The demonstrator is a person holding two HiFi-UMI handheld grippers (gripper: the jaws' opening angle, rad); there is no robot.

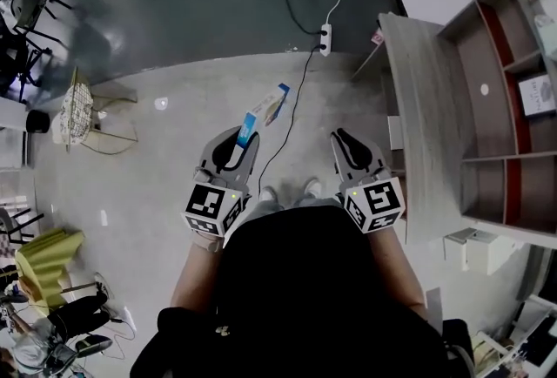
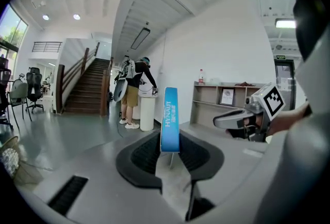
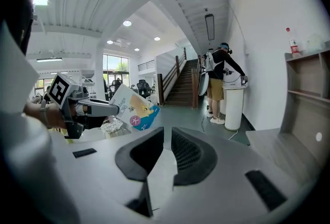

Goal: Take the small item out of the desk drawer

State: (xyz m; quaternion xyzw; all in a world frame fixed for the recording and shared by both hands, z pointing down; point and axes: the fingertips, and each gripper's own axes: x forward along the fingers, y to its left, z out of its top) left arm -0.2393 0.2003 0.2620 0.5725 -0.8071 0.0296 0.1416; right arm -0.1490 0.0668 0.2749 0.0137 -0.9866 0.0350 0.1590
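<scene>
Floor, smooth and grey, fills most of the head view. A white power strip lies on it near the desk's far corner, and a dark cable runs from the strip back towards your feet. To your right stands the wooden desk, and along its far edge is a shelf unit with open compartments. You hold both grippers up in front of your body, over the floor and clear of the desk's near edge, with a wide gap between them.

Your left gripper is clamped on the small box. In the left gripper view the jaws press on its two broad faces. Its blue printed narrow side stands upright between them, and most of the box sticks out past the fingertips. So the box hangs out over the floor and does not touch the desk.

Your right gripper carries nothing. In the right gripper view its jaws are drawn in to a narrow slit, and only floor shows beyond them.
</scene>
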